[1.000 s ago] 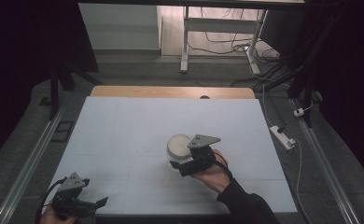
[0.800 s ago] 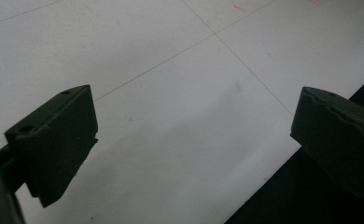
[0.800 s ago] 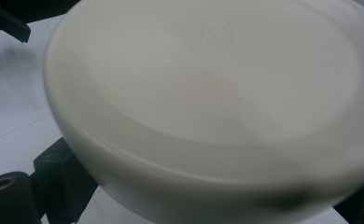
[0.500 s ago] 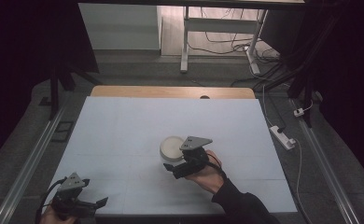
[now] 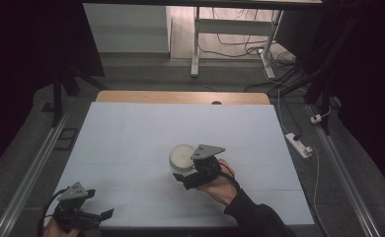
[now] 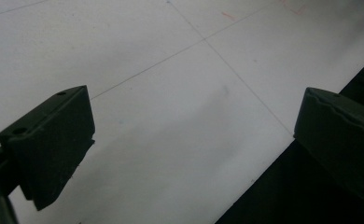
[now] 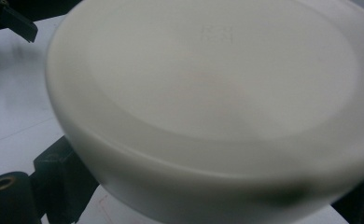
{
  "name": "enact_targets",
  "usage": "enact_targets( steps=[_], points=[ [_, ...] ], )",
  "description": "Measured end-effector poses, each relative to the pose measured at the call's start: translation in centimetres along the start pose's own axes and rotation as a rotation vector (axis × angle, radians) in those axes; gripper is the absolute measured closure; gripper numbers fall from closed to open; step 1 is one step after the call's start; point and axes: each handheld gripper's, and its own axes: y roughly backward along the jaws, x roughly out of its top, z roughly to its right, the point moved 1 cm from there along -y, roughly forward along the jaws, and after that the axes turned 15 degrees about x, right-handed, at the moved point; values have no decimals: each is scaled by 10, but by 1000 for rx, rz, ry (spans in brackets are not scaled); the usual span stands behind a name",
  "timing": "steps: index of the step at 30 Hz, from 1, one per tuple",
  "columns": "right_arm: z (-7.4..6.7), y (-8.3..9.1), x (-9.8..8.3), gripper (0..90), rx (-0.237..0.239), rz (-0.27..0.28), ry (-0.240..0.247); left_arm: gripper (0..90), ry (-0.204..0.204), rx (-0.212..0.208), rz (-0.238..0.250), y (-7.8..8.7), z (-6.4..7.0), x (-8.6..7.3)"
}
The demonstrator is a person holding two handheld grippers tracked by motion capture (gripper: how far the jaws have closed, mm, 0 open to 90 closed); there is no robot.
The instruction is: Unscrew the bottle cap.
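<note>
The wide white table top [image 5: 131,143] with its faint grid lines spreads across the middle of the scene, a strip of bare wood along its far edge. Just right of centre on it is the round, shallow white plastic bowl [image 5: 182,156], turned bottom up, and it has slid left and nearer since a second ago, when it was farther towards the right side. In the right gripper view its pale underside [image 7: 217,84] looms close and blurred, with faint embossed lettering near the top.

The right gripper [image 5: 193,174], black with a grey three-cornered plate on top, is hard against the bowl's near right side, the person's hand behind it and a dark sleeve running off the near edge. It has travelled left along with the bowl. Its jaws stand either side of the bowl's wall in its own view, one black jaw at the lower left, the other just peeking in at the lower right, so they clasp the bowl.

Down at the near left corner, the left gripper [image 5: 94,216] has not budged from a second ago. Its jaws are spread wide over bare table [image 6: 171,93], with nothing between them.
</note>
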Motion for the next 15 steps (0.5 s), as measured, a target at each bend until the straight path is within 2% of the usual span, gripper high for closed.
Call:
enact_targets(
  steps=[2,6,15],
  points=[
    [0,0,0,66,2,0,1,0,5,-19,13,0,0,1],
    [-1,1,0,66,2,1,2,0,8,-31,19,0,0,2],
    [-2,2,1,66,6,2,7,0,-48,-37,56,0,6,12]
  ],
)
